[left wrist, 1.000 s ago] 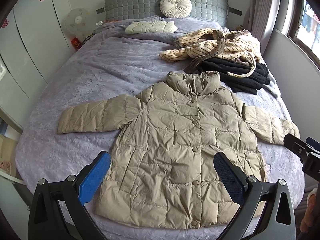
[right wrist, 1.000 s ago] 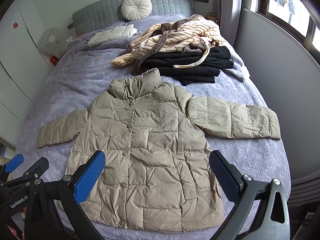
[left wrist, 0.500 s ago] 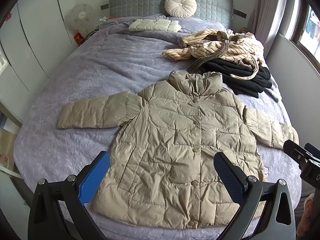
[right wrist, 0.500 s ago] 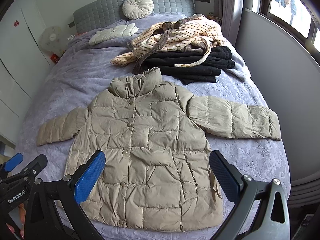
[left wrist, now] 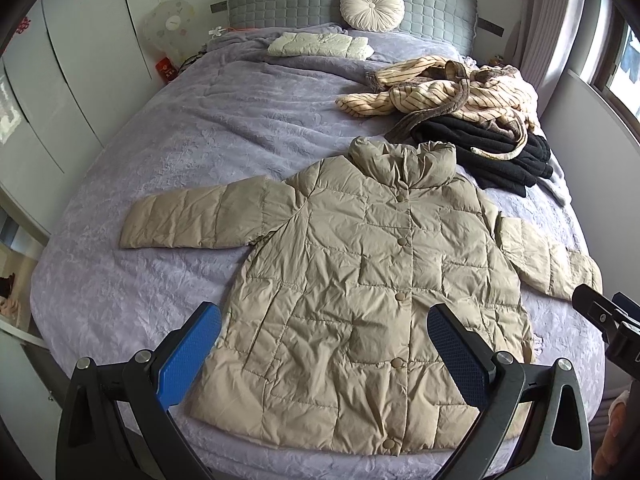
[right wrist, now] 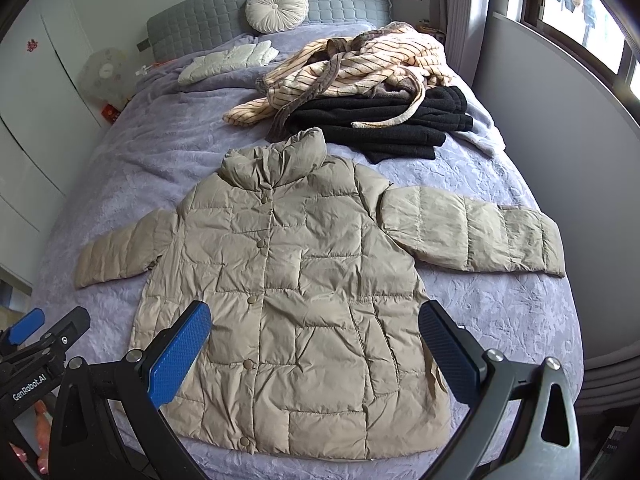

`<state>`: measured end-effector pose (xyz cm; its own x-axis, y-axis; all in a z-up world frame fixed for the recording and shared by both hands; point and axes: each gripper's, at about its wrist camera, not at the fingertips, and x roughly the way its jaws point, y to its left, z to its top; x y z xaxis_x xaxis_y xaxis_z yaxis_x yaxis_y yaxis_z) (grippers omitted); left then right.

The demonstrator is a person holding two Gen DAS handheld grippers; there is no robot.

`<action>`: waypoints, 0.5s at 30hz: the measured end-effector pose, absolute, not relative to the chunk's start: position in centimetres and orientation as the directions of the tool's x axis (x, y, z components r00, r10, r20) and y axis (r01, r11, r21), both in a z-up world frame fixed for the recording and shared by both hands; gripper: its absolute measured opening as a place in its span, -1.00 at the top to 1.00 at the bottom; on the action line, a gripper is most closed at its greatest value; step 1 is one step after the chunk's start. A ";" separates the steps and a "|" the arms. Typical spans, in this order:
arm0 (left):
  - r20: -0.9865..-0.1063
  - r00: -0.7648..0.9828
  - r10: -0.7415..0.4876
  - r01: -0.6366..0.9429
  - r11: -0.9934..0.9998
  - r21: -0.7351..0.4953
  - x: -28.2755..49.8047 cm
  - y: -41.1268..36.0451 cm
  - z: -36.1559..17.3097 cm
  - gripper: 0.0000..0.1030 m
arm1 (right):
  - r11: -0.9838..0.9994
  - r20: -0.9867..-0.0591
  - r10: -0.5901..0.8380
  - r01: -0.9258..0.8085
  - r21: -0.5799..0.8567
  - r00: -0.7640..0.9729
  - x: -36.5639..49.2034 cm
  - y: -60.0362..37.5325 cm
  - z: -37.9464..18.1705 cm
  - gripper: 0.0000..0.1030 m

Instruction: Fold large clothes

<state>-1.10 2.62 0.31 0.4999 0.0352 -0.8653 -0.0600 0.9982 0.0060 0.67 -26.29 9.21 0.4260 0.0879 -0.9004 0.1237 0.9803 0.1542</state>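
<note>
Closest in, the left gripper (left wrist: 324,348) hangs over the foot of the bed with its blue-padded fingers (left wrist: 188,354) spread wide and nothing between them, and the right gripper (right wrist: 314,346) matches it, jaws wide apart and empty above the hem. Right beneath both lies the beige puffer jacket (left wrist: 384,280), flat on its back on the lavender bedspread (left wrist: 172,152), buttoned up the front, collar pointing toward the headboard, both sleeves stretched out to the sides. In the left wrist view the tip of the right gripper peeks in at the far right edge, just past the jacket's cuff. Beyond the collar, nearly touching it, sits a folded black garment (right wrist: 384,124) with a cream striped robe (right wrist: 360,68) heaped on top. Farther up, a folded white quilted piece (left wrist: 318,45) rests near the pillows' end, and a round cream cushion (left wrist: 372,7) leans against the grey quilted headboard (left wrist: 280,0).
</note>
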 end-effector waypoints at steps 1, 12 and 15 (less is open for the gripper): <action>-0.865 0.500 0.033 -0.060 0.998 0.004 -1.1 2.6 0.3 -1.00 | 0.980 -0.901 0.088 0.125 0.154 0.425 0.6 -26.3 9.2 -1.00; -0.865 0.500 0.034 -0.060 0.998 0.004 -1.2 2.6 0.3 -1.00 | 0.980 -0.900 0.090 0.124 0.157 0.426 0.6 -26.2 9.1 -1.00; -0.865 0.501 0.034 -0.061 0.998 0.004 -1.3 2.7 0.2 -1.00 | 0.980 -0.900 0.093 0.122 0.159 0.426 0.6 -26.3 9.1 -1.00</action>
<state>-1.30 2.75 0.21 0.5008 0.0343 -0.8649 -0.0615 0.9981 0.0040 0.57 -26.27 9.07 0.4257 0.0930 -0.9001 0.1225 0.9796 0.1591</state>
